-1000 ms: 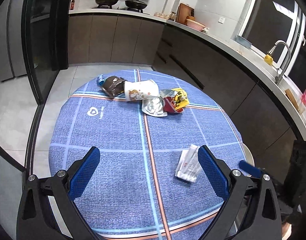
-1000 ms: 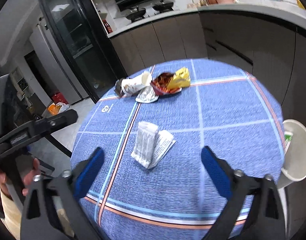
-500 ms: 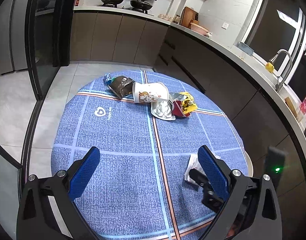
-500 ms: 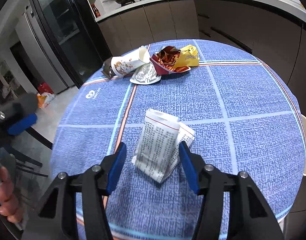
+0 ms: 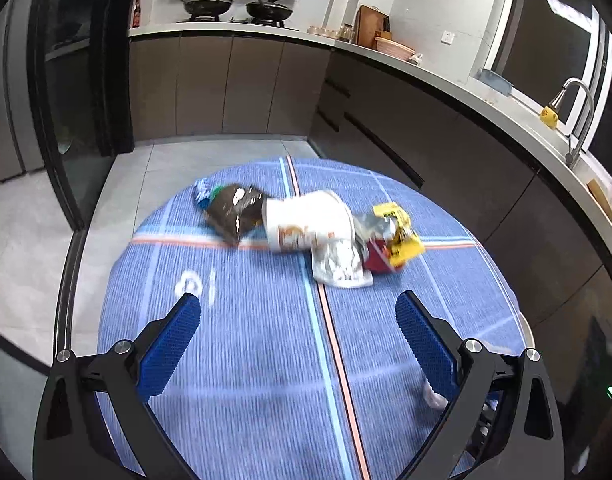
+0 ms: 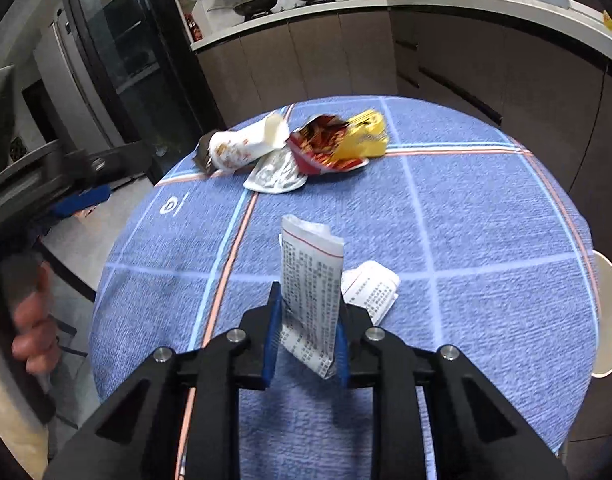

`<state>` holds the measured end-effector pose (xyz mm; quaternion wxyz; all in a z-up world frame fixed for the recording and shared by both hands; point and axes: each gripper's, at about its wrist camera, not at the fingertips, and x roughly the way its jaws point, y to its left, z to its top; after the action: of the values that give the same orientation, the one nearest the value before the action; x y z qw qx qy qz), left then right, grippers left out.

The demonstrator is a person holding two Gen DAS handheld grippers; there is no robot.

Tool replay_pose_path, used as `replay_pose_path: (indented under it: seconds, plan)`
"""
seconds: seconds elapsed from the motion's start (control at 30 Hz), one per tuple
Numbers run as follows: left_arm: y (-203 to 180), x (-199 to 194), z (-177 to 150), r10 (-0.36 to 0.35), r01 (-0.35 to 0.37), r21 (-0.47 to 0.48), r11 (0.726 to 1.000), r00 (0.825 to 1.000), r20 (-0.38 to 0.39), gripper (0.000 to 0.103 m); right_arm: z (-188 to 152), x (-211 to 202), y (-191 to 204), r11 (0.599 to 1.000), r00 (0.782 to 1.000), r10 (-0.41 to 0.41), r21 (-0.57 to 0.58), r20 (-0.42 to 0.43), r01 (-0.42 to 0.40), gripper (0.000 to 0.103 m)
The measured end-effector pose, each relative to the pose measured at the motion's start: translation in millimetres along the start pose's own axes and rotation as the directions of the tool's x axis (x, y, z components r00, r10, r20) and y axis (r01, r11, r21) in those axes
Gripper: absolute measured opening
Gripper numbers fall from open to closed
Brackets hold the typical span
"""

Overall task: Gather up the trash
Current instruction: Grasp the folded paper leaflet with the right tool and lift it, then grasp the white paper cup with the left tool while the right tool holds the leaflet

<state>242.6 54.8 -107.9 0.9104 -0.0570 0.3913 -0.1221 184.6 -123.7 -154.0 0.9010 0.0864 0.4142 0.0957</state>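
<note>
A round table [image 6: 486, 208] covered in woven blue cloth with pale and orange stripes fills both views. The right gripper [image 6: 306, 334] has its blue ribbed pads clamped on a folded white paper leaflet [image 6: 312, 284] printed with small text, at the near middle of the table. The left gripper [image 5: 297, 340] stands wide apart, holding nothing. At the far side lies a trash cluster: a tipped white paper cup [image 6: 245, 146], a crinkled silver foil wrapper [image 6: 273, 176], and a glossy red-and-yellow snack bag [image 6: 342, 142], all touching.
</note>
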Motion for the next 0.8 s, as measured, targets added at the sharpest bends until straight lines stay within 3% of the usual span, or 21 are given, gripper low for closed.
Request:
replay_pose_path:
  seconds: [0.17,0.33,0.6,0.8]
  plan:
    - [3,28,33,0.003,-0.003,0.003,1.000,1.000,-0.018,0.094,6,-4,-10,1.000,1.000,-0.015,0.004,0.021,0.015,0.024]
    - [-13,60,61,-0.012,0.018,0.082,0.997,0.997,-0.075,0.094,8,-1,-13,1.000,1.000,-0.008,0.009,0.014,0.008,0.024]
    - [-36,112,76,0.117,-0.099,0.151,0.984,0.986,-0.119,0.095,5,5,-17,1.000,1.000,0.008,0.014,-0.009,-0.008,0.024]
    - [-25,138,75,0.138,-0.119,0.117,0.986,0.975,-0.173,0.095,7,9,-20,1.000,1.000,0.014,0.020,-0.012,-0.014,0.024]
